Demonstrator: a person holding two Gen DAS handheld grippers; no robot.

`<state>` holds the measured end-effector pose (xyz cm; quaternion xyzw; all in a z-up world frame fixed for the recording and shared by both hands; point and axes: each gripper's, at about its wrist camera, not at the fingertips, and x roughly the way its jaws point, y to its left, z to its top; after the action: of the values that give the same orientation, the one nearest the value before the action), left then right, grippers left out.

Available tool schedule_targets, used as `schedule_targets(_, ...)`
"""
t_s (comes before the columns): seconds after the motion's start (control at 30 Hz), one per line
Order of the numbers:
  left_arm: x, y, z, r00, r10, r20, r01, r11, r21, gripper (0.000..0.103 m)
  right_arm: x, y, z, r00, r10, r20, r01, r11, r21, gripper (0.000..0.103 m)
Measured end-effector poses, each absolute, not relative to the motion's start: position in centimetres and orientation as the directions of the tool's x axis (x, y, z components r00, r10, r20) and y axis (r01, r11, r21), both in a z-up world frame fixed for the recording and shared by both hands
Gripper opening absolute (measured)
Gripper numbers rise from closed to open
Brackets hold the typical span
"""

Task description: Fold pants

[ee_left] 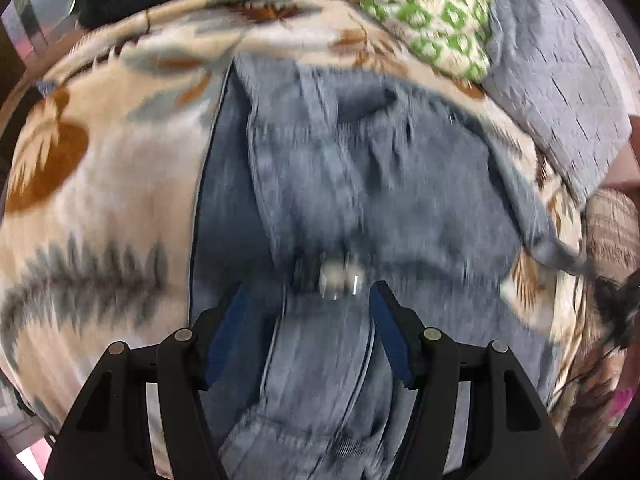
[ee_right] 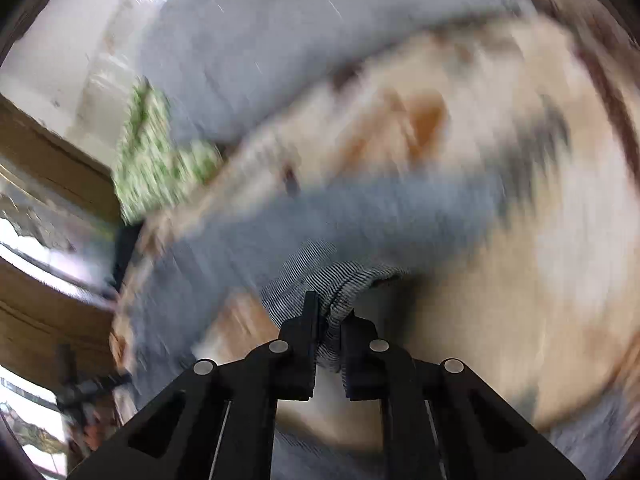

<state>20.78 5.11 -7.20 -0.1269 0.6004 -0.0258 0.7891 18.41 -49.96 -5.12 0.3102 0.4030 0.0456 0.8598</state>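
**Jeans on patterned blanket, right gripper clamped on denim**

A cream fleece blanket w/ brown and grey leaf print (ee_left: 120,184) is spread over the surface, prob. a bed. At its far edge a green-and-white patterned cloth (ee_left: 424,12) is seen, w/ a grey quilted cover (ee_left: 560,92) beside it. Wooden boards (ee_right: 44,160) and a pale wall (ee_right: 60,40) are shown only in the right wrist view, at left.

The blue denim pants (ee_left: 352,176) are laid rumpled across the blanket's middle. In the left wrist view the left gripper (ee_left: 308,300) is held above them, blue pads (ee_left: 224,340) apart, denim below and between them but not pressed; a pale blurred patch on the fabric, poss. a button, can't be told for sure.

Only the right wrist view shows the right gripper (ee_right: 330,312): jaws nearly together, clamped on a bunched fold of denim, the fabric's striped weave sharp at the tips while the rest is heavily blurred.
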Motion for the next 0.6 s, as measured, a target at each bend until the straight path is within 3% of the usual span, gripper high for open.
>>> schedule_targets(0.03,21.8,4.9,-7.0,0.289,-0.176,-0.941,-0.125,0.968,-0.220,0.063,20.7,-51.8,-2.2,0.738,0.259,-0.623,0.195,0.802,0.565,0.009)
schedule_targets(0.07,22.8,4.9,-6.7,0.300,-0.152,-0.942,-0.143,0.969,-0.202,0.063,22.3,-53.2,-0.4,0.766,0.174,-0.619,0.252,0.804,0.538,0.016)
schedule_targets(0.1,23.4,5.0,-6.5,0.306,-0.140,-0.942,-0.155,0.969,-0.194,0.063,23.4,-54.4,0.6,0.766,0.128,-0.630,0.297,0.798,0.524,0.036)
schedule_targets(0.17,23.6,5.4,-6.2,0.317,-0.159,-0.935,-0.147,0.966,-0.214,0.063,24.6,-56.2,1.3,0.763,0.089,-0.641,0.341,0.786,0.515,0.057)
schedule_targets(0.33,24.0,8.1,-7.0,0.343,-0.125,-0.931,-0.173,0.966,-0.193,0.068,24.3,-55.9,-4.1,0.653,0.102,-0.750,0.332,0.852,0.405,0.059)
schedule_targets(0.4,24.0,9.4,-8.3,0.308,-0.180,-0.934,-0.238,0.936,-0.259,0.068,23.2,-56.4,-7.5,0.618,0.139,-0.774,0.351,0.832,0.429,0.059)
schedule_targets(0.47,24.0,9.6,-9.1,0.283,-0.236,-0.930,-0.257,0.915,-0.311,0.068,22.8,-56.6,-10.0,0.613,0.193,-0.766,0.364,0.792,0.491,0.061)
schedule_targets(0.6,23.9,7.7,-9.8,0.254,-0.217,-0.943,-0.209,0.939,-0.272,0.068,23.4,-55.8,-12.2,0.649,0.266,-0.712,0.339,0.737,0.585,0.061)
